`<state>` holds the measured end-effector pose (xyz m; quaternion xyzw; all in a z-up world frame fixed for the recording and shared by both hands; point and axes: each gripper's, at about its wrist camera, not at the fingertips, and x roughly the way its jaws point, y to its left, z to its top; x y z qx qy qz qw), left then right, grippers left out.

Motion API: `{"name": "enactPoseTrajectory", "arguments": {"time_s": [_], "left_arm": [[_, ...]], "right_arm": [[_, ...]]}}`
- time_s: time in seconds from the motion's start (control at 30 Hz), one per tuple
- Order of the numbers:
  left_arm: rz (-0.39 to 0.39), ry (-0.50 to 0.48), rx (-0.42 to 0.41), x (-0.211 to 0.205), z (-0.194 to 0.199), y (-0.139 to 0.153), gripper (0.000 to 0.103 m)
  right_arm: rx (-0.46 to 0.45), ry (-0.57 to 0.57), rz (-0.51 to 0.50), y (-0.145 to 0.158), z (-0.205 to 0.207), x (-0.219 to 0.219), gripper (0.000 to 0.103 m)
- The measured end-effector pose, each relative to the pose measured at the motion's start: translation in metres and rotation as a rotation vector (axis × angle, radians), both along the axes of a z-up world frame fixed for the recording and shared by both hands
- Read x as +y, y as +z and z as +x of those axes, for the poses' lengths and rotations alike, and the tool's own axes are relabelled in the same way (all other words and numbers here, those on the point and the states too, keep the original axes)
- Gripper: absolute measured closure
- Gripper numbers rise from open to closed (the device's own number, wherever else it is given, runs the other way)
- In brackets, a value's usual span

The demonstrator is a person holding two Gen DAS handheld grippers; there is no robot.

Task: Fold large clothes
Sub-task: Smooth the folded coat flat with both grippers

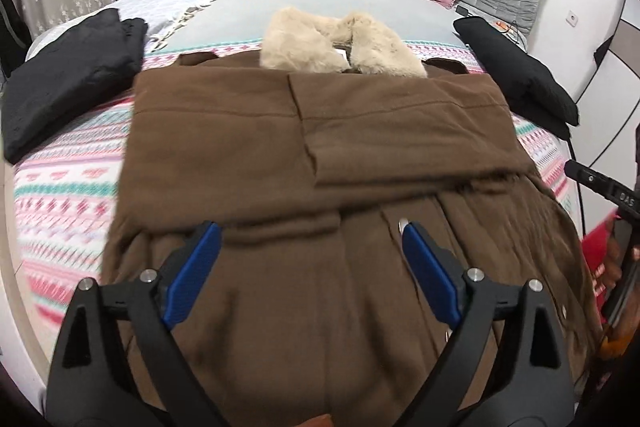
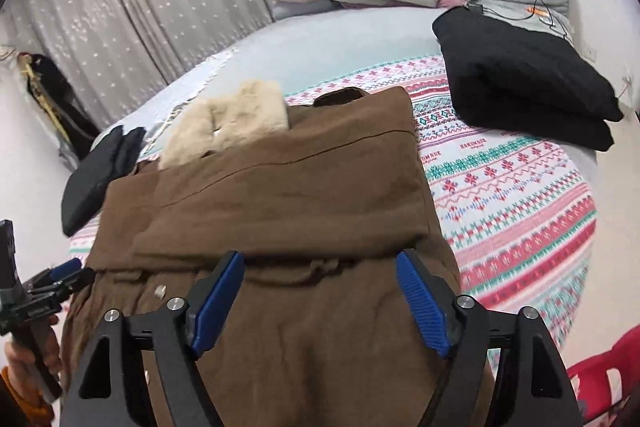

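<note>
On your far left a folded black garment (image 1: 76,75) lies on the patterned blanket (image 1: 68,179), well apart from the work. Your left gripper (image 1: 310,241) hangs over the lower part of the brown coat (image 1: 224,139), fingers spread wide and holding nothing. The coat lies flat across the middle of the bed, fur collar (image 1: 340,45) at the far end, with both sleeves already crossed over the chest. So you seem to be midway: sleeves in, the body not yet doubled over. Your right gripper (image 2: 320,277) hovers over the same lower half, equally released and empty. The next move probably calls for each gripper to drop to the hem nearest you, pinch one corner apiece, and carry the bottom up toward the collar together (keep them level, or the thick cloth will skew). Further right sits a second black folded garment (image 2: 524,83), clear of the coat. The hem itself is cut off below both views, hidden behind the gripper bodies, so you cannot judge how it lies; motion blur also smears the coat's left edge.
</note>
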<state>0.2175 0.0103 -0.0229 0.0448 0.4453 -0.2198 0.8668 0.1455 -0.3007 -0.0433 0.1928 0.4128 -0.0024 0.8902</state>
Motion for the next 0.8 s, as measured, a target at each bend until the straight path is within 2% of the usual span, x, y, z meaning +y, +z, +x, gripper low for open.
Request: {"name": "enactPoseTrajectory", "arguments": {"time_s": [0.13,0.2,0.27,0.4,0.7,0.8], "left_arm": [[-0.030,0.006,0.045,0.030,-0.024,0.010,0.007],[-0.053,-0.015,0.090,0.043,-0.037,0.011,0.002],[-0.065,-0.037,0.126,0.057,-0.052,0.009,0.002],[-0.038,-0.036,0.140,0.076,-0.079,0.004,0.002],[-0.027,0.060,0.158,0.124,-0.125,-0.015,0.002],[-0.023,0.090,0.163,0.138,-0.135,-0.021,0.002]], "right_arm": [[0.005,0.033,-0.024,0.007,-0.031,0.010,0.020],[0.007,0.041,-0.030,0.008,-0.045,0.012,0.019],[0.011,0.050,-0.018,0.008,-0.060,0.013,0.015],[0.021,0.068,0.023,0.007,-0.086,0.016,0.011],[0.076,0.105,-0.060,0.003,-0.132,0.028,0.009],[0.074,0.127,-0.049,0.003,-0.148,0.026,0.009]]}}
